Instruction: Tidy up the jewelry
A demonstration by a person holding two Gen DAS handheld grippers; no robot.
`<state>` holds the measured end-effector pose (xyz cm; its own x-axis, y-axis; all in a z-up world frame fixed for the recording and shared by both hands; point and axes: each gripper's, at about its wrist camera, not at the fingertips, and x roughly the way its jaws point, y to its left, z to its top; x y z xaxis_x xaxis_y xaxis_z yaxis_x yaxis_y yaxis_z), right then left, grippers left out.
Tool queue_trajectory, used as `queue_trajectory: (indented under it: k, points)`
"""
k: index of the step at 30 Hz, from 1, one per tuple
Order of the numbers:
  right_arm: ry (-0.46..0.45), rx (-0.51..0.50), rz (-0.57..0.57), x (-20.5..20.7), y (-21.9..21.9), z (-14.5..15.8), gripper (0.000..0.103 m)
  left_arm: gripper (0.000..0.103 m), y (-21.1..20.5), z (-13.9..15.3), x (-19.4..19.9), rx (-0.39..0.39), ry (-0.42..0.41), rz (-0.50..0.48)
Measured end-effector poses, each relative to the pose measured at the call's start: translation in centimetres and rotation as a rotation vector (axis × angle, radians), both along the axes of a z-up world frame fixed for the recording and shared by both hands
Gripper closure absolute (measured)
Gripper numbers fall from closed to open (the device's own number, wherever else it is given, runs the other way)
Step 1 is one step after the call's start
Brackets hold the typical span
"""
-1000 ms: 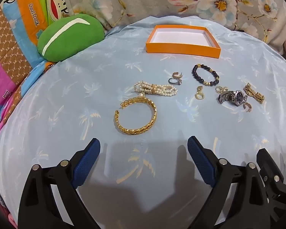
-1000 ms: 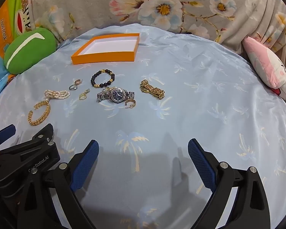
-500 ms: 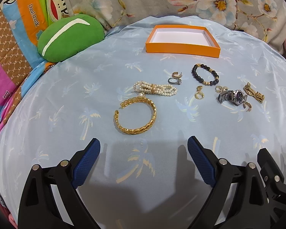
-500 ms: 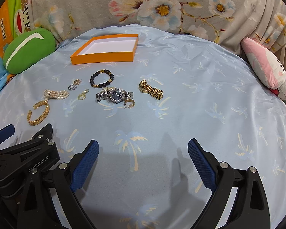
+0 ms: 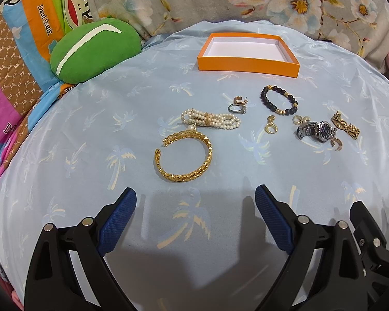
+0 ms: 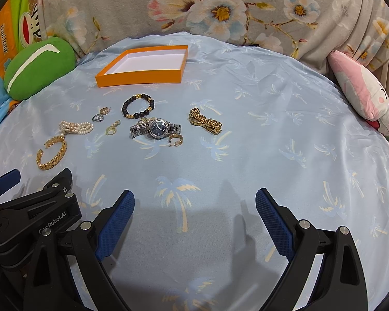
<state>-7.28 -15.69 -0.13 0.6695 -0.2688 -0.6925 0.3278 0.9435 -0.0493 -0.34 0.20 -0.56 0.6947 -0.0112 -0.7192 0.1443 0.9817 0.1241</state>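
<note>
An empty orange box (image 5: 247, 64) (image 6: 140, 76) sits at the back of the blue cloth. In front of it lie a gold cuff bracelet (image 5: 184, 156) (image 6: 51, 153), a pearl bracelet (image 5: 211, 120) (image 6: 76, 127), a black bead bracelet (image 5: 278, 100) (image 6: 138, 108), a silver watch (image 5: 317, 129) (image 6: 157, 128), a gold chain bracelet (image 5: 346, 125) (image 6: 205, 121), and several small rings and earrings (image 5: 237, 106) (image 6: 101, 115). My left gripper (image 5: 195, 202) is open and empty just short of the gold cuff. My right gripper (image 6: 194, 202) is open and empty, nearer than the watch.
A green cushion (image 5: 93, 49) lies at the back left. A pink plush (image 6: 365, 96) lies at the right edge. Floral fabric (image 6: 220, 7) rises behind the box. The left gripper's body (image 6: 31, 212) shows at the lower left of the right wrist view.
Both views have shifted very slightly; the jewelry lies where it was and both grippers stay open.
</note>
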Motion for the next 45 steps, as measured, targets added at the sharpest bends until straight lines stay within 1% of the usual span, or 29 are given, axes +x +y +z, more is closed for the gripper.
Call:
queue_trajectory:
  k: [26, 28, 42, 45]
  points:
    - [0.002, 0.004, 0.000, 0.03, -0.07, 0.11, 0.010, 0.013, 0.12, -0.35, -0.65, 0.004, -0.002, -0.001]
    - [0.002, 0.004, -0.001, 0.07, -0.07, 0.10, 0.010, 0.013, -0.17, -0.04, 0.05, 0.004, -0.001, 0.001]
    - [0.002, 0.005, 0.000, 0.07, -0.05, 0.11, 0.010, 0.013, -0.12, -0.36, 0.07, 0.003, 0.001, 0.001]
    - [0.002, 0.005, 0.000, 0.10, -0.05, 0.10, 0.010, 0.013, -0.16, -0.05, 0.04, 0.003, 0.000, 0.001]
